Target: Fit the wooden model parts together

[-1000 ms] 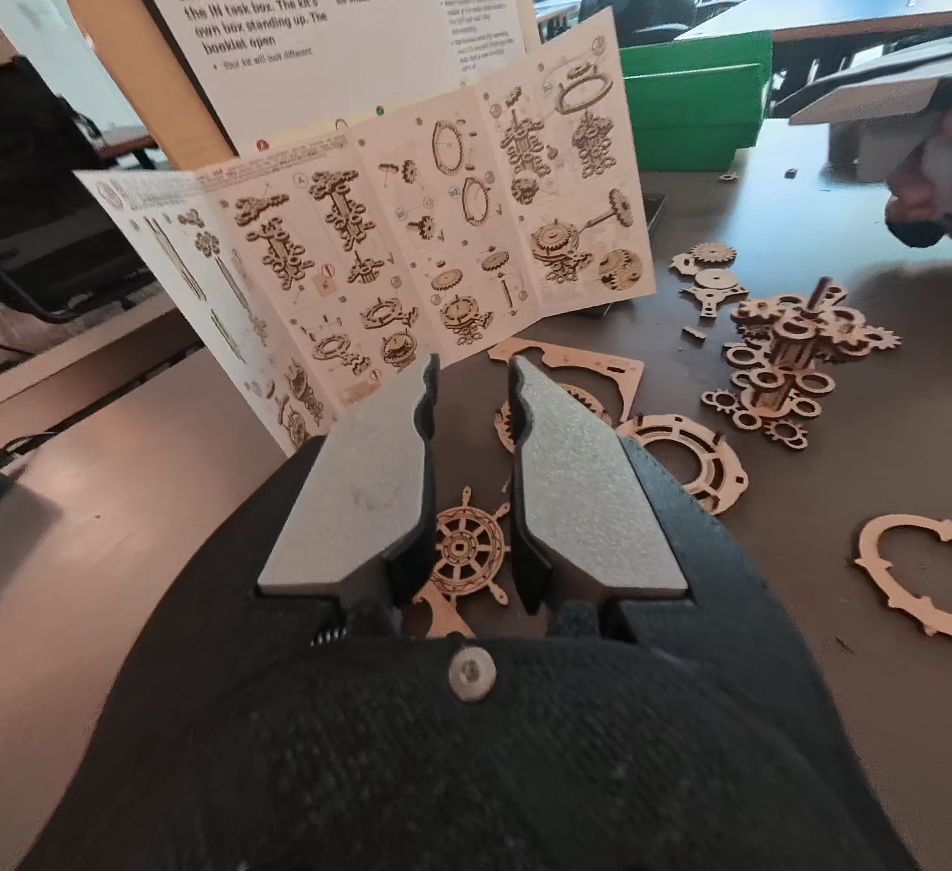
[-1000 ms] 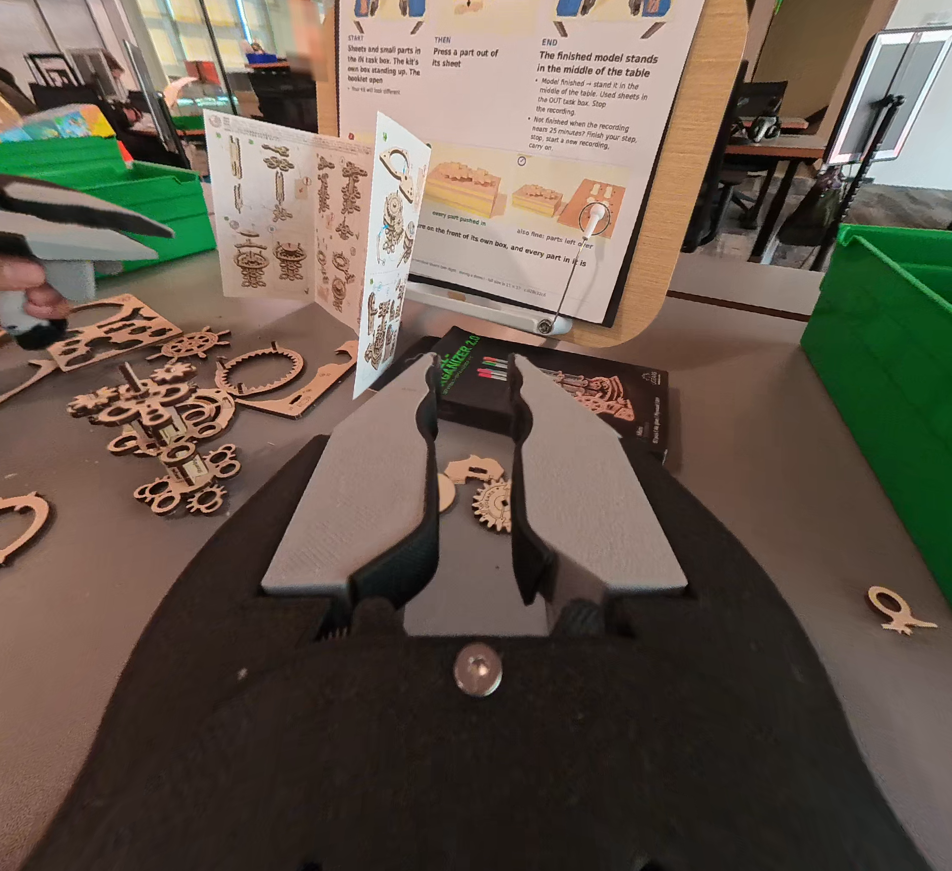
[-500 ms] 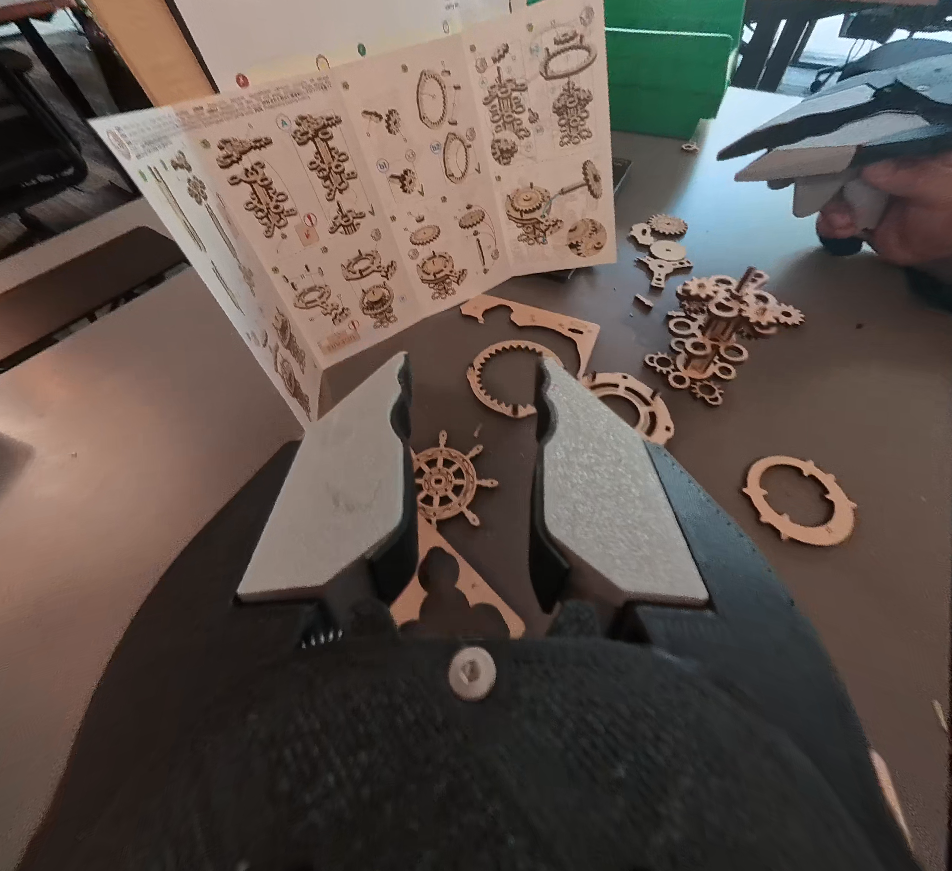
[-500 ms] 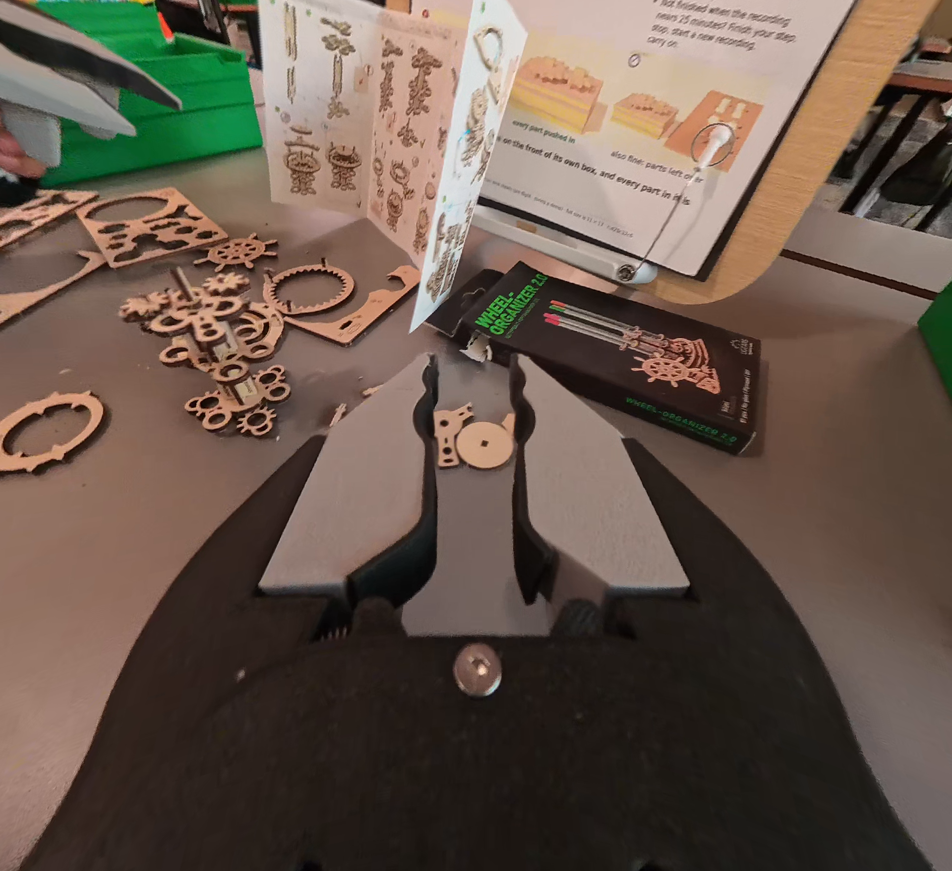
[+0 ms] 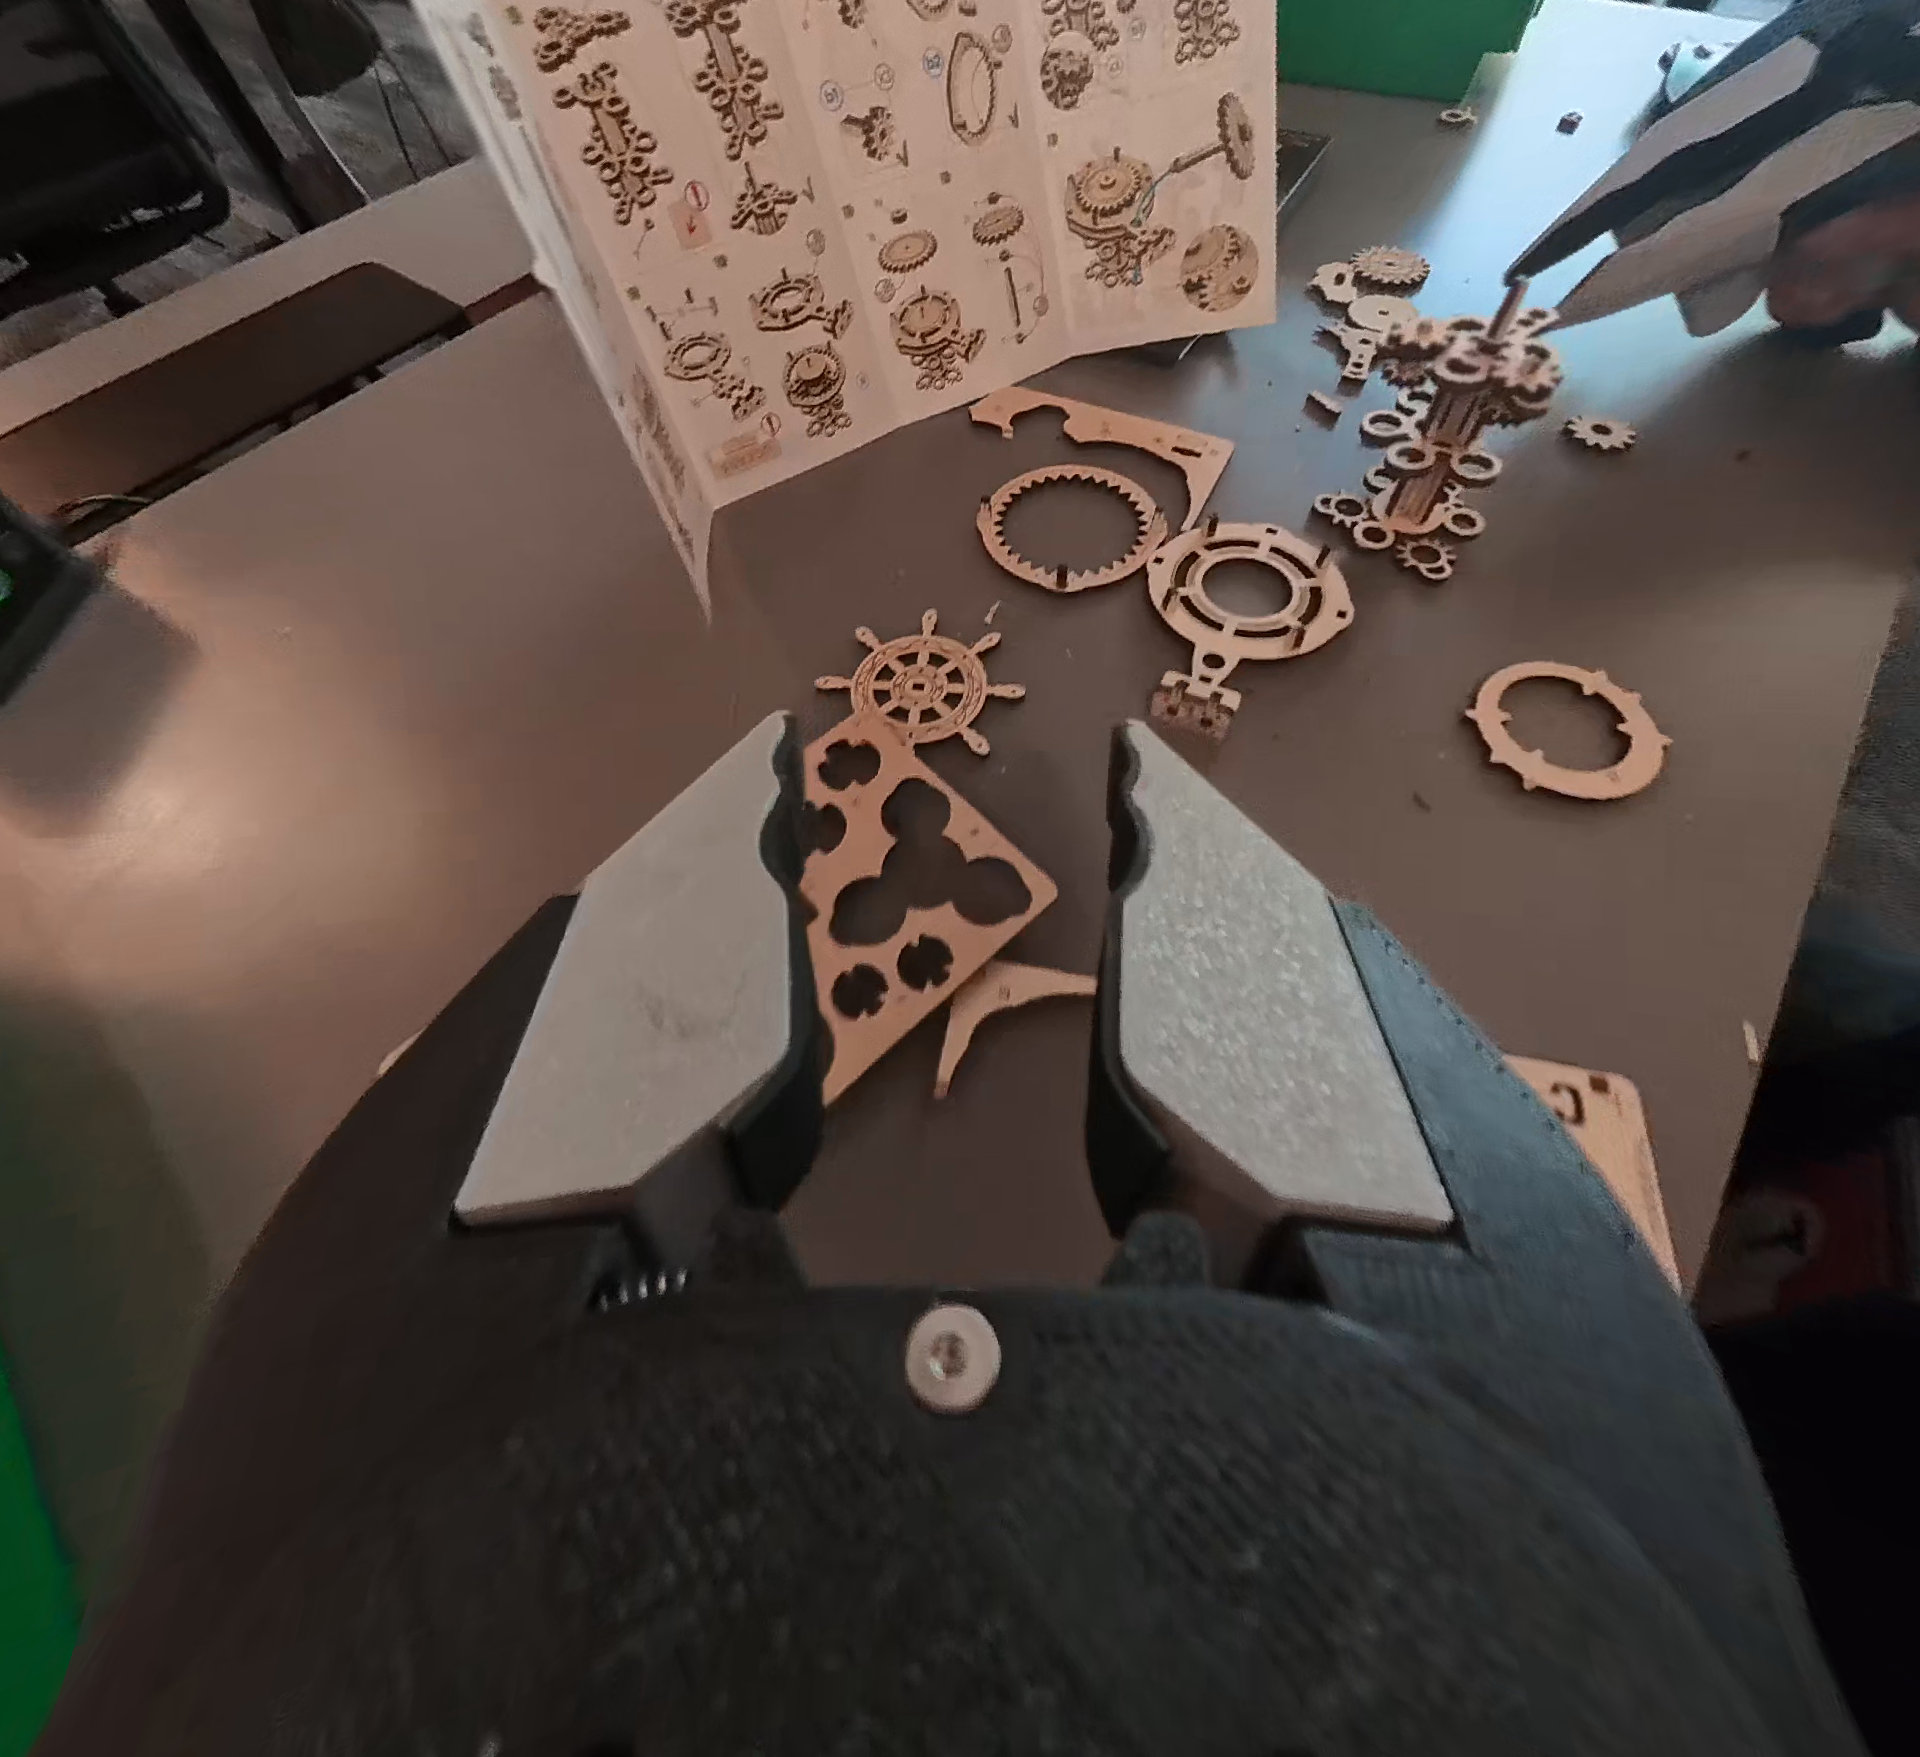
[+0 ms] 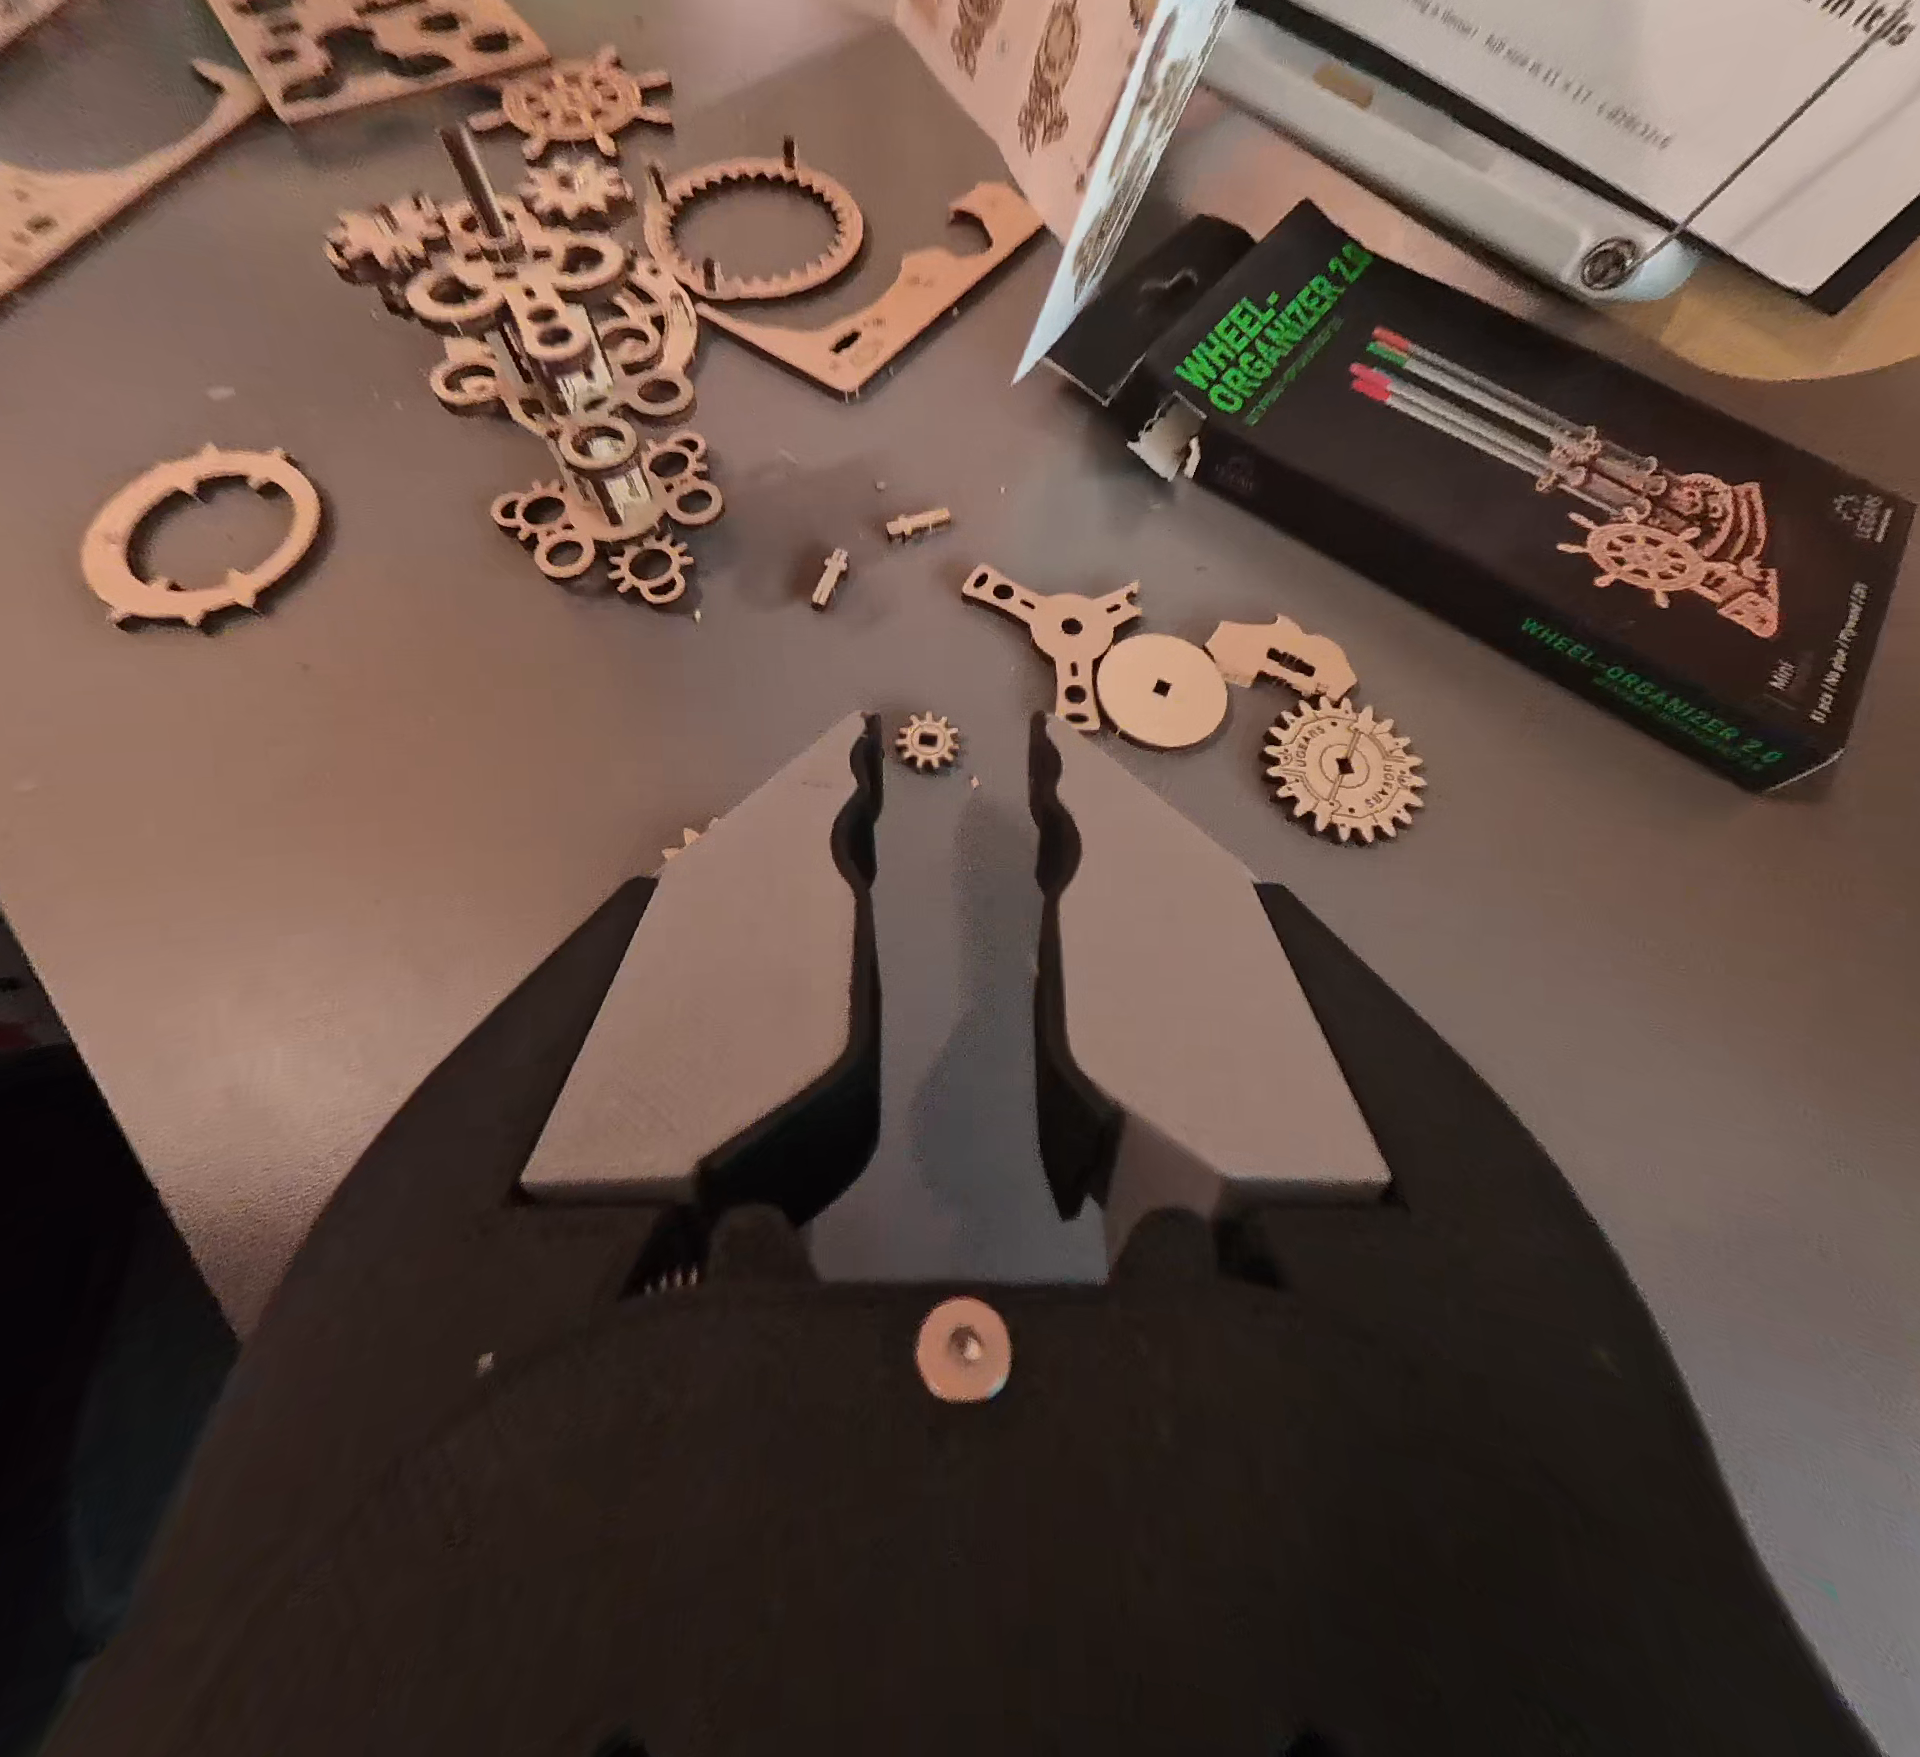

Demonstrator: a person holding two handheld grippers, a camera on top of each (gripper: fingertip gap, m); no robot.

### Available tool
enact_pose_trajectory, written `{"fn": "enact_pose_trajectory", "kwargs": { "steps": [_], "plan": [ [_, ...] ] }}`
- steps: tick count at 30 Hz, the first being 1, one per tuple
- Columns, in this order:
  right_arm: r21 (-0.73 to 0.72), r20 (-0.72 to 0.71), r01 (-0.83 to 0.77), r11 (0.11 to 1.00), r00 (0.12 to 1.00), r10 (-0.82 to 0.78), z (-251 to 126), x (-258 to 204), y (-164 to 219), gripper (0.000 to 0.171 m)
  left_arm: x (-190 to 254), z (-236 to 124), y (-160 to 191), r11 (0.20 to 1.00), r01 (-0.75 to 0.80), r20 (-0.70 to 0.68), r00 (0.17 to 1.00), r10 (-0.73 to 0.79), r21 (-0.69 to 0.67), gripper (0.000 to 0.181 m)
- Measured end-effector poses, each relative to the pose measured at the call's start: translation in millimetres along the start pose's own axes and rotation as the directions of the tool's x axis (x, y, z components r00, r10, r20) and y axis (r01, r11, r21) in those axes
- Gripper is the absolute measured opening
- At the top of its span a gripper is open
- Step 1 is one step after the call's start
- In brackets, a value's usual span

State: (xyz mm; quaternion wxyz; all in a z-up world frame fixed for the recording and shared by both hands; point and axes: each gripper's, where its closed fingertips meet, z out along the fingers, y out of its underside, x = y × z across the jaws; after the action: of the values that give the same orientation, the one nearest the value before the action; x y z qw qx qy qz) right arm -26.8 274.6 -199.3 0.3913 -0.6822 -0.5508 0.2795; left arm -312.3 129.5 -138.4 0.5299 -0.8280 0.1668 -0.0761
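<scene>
While both grippers hover parted and empty, the right gripper (image 6: pixel 954 733) nears a small gear (image 6: pixel 927 742) lying flat on the table (image 6: pixel 416 772), light, thin and brittle, probably best pinched by its toothed rim.

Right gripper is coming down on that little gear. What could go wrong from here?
1. The small wooden cog lies flat on the grey table; the open right gripper may slide over it instead of pinching it.
2. The tall, partly built wooden ring-and-gear tower stands just left; a sideways sweep could topple it.
</scene>
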Motion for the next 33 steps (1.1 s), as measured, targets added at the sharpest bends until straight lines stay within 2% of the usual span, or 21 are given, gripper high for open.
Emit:
{"fn": "enact_pose_trajectory", "kwargs": {
  "steps": [7, 11, 14, 19, 22, 25, 27, 31, 33],
  "plan": [
    [-0.177, 0.003, 0.025, 0.984, 1.0, -0.025, 17.2, -2.7, 21.5, 0.034, -12.4, -47.1, 18.1, 0.999, -0.018, 0.075, 0.997, 0.02, -0.037, 0.06],
    [-0.176, 0.011, 0.028, 0.984, 1.0, -0.026, 21.7, -4.1, 18.7, 0.029, -5.4, -64.7, 44.4, 0.993, -0.023, 0.076, 0.997, 0.032, -0.113, 0.062],
    [-0.179, 0.033, 0.026, 0.984, 0.999, -0.021, 25.0, -6.0, 17.3, 0.01, 7.9, -70.4, 56.2, 0.992, -0.006, 0.054, 0.998, 0.013, -0.125, 0.062],
    [-0.161, 0.036, 0.03, 0.986, 0.999, -0.025, 26.0, -5.6, 13.6, 0.01, 31.5, -66.5, 68.0, 0.99, 0.001, 0.005, 1.0, 0.0, -0.138, 0.059],
    [-0.069, 0.052, -0.006, 0.998, 0.999, 0.01, 18.1, -4.1, 1.7, 0.01, 40.8, -59.6, 72.1, 0.99, 0.012, -0.023, 1.0, -0.015, -0.143, 0.058],
    [0.032, 0.086, -0.057, 0.998, 0.995, 0.054, 7.3, -3.0, -10.1, 0.01, 50.3, -53.5, 68.1, 0.993, 0.034, -0.067, 0.997, -0.041, -0.111, 0.053],
    [0.079, 0.107, -0.083, 0.993, 0.992, 0.074, 1.0, -3.0, -15.1, 0.01, 56.1, -50.1, 56.0, 0.998, 0.028, -0.08, 0.996, -0.032, -0.052, 0.044],
    [0.098, 0.164, -0.126, 0.987, 0.98, 0.109, -9.1, -12.5, -22.0, 0.01, 72.4, -41.8, 25.6, 0.991, -0.097, -0.046, 0.994, 0.102, 0.096, 0.029],
    [0.11, 0.181, -0.113, 0.987, 0.979, 0.092, -16.3, -22.1, -31.1, 0.01, 91.0, -30.9, 19.6, 0.977, -0.176, -0.074, 0.98, 0.185, 0.119, 0.026]
  ]
}}
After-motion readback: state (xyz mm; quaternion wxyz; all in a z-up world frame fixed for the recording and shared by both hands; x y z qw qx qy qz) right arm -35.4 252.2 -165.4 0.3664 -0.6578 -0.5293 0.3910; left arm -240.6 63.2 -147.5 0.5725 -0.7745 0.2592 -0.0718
